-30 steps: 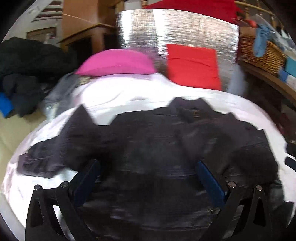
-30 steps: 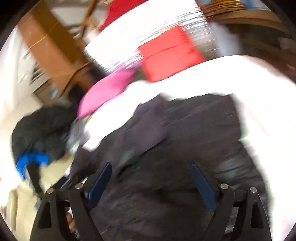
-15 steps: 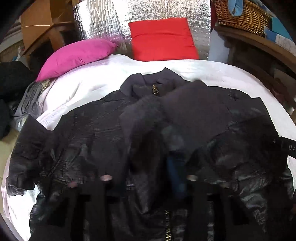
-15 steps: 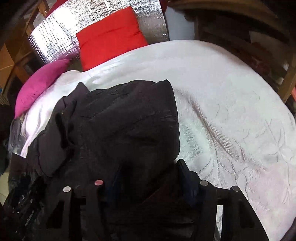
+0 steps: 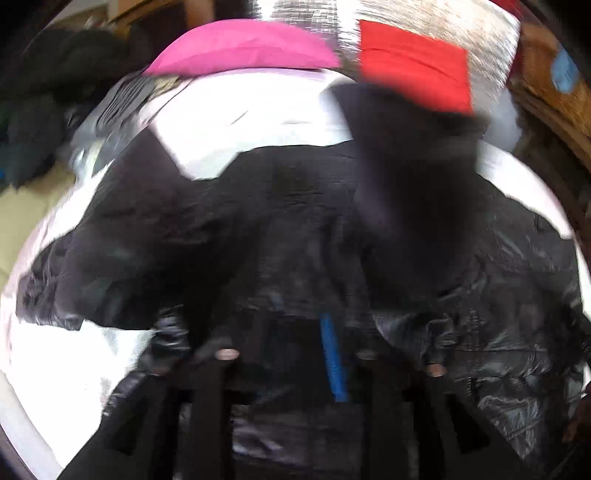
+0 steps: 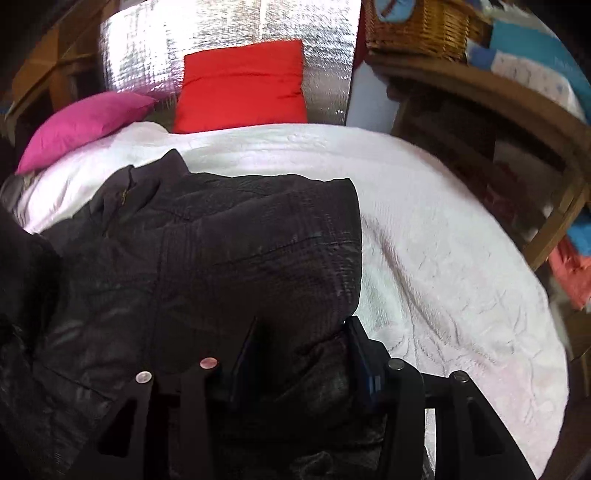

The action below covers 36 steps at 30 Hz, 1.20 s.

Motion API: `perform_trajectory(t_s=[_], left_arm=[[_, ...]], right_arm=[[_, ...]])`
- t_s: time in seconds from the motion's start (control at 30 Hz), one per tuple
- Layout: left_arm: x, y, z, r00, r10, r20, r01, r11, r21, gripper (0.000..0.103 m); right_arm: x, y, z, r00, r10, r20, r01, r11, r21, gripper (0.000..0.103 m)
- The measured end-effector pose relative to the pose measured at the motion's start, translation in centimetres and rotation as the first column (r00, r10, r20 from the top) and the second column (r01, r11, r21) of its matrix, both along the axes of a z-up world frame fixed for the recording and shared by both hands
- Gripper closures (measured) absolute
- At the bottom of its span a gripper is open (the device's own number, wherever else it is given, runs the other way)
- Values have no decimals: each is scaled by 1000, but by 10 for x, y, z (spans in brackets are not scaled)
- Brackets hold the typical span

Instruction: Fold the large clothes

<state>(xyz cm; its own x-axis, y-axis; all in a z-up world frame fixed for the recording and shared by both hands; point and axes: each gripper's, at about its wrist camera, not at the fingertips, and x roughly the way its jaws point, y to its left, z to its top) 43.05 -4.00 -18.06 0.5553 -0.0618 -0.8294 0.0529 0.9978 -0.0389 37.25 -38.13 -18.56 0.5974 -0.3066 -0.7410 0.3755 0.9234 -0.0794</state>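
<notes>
A bed with a white textured cover (image 6: pixel 424 240) fills the middle of the room. At its head stands a crinkled silver foil panel (image 6: pixel 229 40), bright with reflected light. A square red cushion (image 6: pixel 243 85) leans against the panel, and a magenta pillow (image 6: pixel 85 125) lies just beside it to the left. Right of the bed, a curved brown wooden shelf unit (image 6: pixel 498 107) carries a woven wicker basket (image 6: pixel 421 29) and stacked blue and white folded textiles (image 6: pixel 532 62). In the left wrist view, a heap of dark clothing (image 5: pixel 44 96) sits left of the bed above a beige floor area (image 5: pixel 26 206), the picture blurred.
</notes>
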Motion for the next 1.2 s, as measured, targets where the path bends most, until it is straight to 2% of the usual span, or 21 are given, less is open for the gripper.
perform_trajectory(t_s=[0.03,0.07,0.13,0.23,0.37,0.4,0.43,0.47,0.53,0.63,0.73,0.9,1.1,1.2], left_arm=[[0,10,3,1000,20,8,-20,1000,-19,38],[0,15,5,999,38,14,-38,999,-21,33],[2,25,11,997,61,36,-59,997,-51,32],[6,26,8,996,75,38,-71,994,-81,23],[19,13,-5,999,43,30,-41,997,-64,23],[23,11,-7,999,37,25,-35,997,-65,25],[27,7,-9,999,31,31,-29,998,-62,33],[27,3,-10,999,26,48,-24,999,-42,53],[24,-5,-10,998,24,62,-25,999,29,76],[24,-5,-12,996,54,73,-60,995,81,91],[20,1,-8,992,83,95,-95,986,137,92],[16,1,-12,993,82,81,-96,979,181,93],[14,6,-10,993,96,69,-106,980,171,93],[15,3,-14,995,83,48,-91,977,193,90]], right_arm=[[0,1,-1,1000,3,-1,-3,1000,-12,53],[-2,1,-1,1000,5,-1,-5,1000,-17,53],[-5,2,0,1000,5,-4,-5,1000,-22,53],[-3,4,0,1000,2,-9,-2,999,-32,53],[-1,4,0,1000,-7,-12,7,999,-40,53],[1,4,-1,1000,-9,-12,9,999,-39,53],[4,4,-1,1000,-12,-13,12,999,-40,53],[7,4,-1,1000,-15,-16,15,999,-42,53],[9,5,-1,1000,-21,-18,20,999,-44,53],[8,6,-1,1000,-21,-17,20,999,-46,53],[7,7,0,1000,-16,-13,15,999,-46,53],[2,11,-2,1000,-13,-12,12,998,-67,53],[0,14,-2,1000,-10,-17,9,997,-82,53],[-2,16,-2,1000,-9,-18,7,996,-90,53]])
